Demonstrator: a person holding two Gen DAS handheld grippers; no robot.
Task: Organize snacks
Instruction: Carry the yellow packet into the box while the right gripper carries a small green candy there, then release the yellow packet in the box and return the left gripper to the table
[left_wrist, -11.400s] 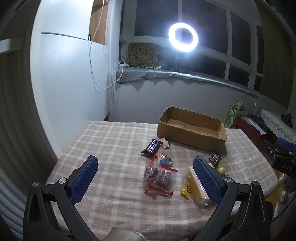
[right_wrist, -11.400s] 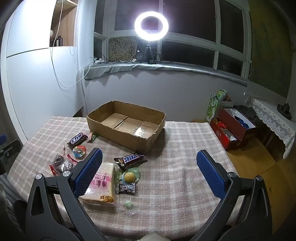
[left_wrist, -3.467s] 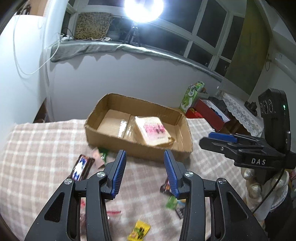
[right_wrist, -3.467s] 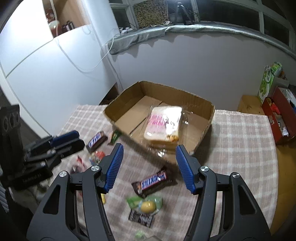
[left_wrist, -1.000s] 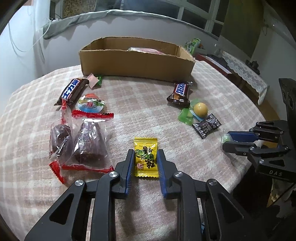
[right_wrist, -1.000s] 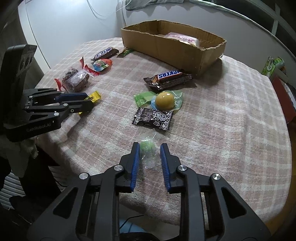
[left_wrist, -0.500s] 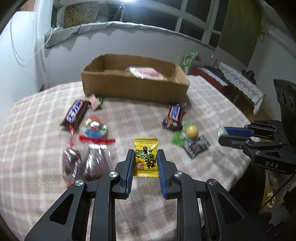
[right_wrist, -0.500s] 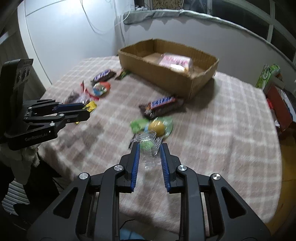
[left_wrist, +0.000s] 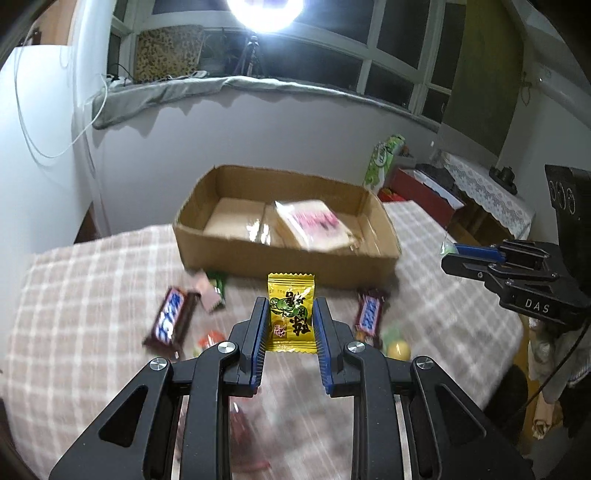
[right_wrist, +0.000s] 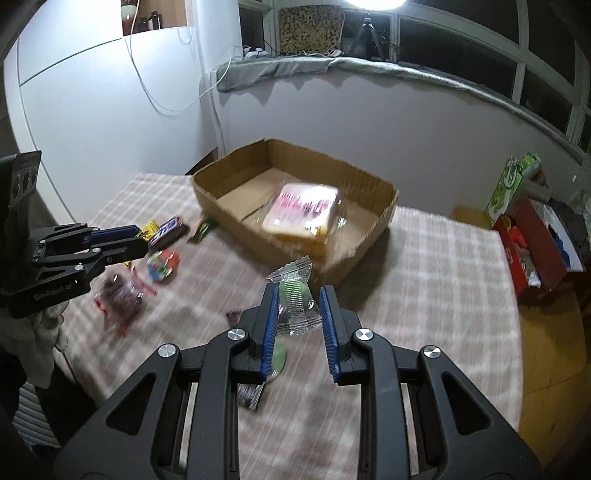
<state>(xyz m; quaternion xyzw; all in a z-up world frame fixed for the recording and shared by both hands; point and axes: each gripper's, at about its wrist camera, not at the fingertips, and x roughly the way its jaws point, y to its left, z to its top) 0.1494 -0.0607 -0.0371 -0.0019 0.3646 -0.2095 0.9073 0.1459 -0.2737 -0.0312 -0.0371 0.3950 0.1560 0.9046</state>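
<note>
Two handheld grippers are hanging above a table covered in a checked cloth (left_wrist: 74, 295), each carrying one small snack toward an open cardboard box (left_wrist: 284, 258) at the table's far side. The left gripper (left_wrist: 290, 326) is clenching a yellow candy packet (left_wrist: 291, 312) upright between its blue pads, clear of the cloth. The right gripper (right_wrist: 298, 308) is pinching a clear wrapper with a green sweet inside (right_wrist: 295, 295), also lifted off the table.

This looks like the carrying step: both snacks are picked up and the box is ahead of both cameras. A wrapped slice of bread with pink print (right_wrist: 304, 212) is already lying inside the box. The next move seems to call for bringing each gripper over the box rim and letting go above a bare part of the floor, beside the bread.

Several snacks are waiting on the cloth: a chocolate bar (left_wrist: 170, 323) to the left, a second chocolate bar (left_wrist: 369, 312) near the box's right corner, a yellow ball sweet (left_wrist: 397, 347), and a red-edged bag of dark fruit (right_wrist: 120, 291).

Much of the tabletop is smeared by motion blur, so labels are unreadable. The lower edge of each view is blocked by the gripper bodies, hiding whatever lies beneath them.
</note>
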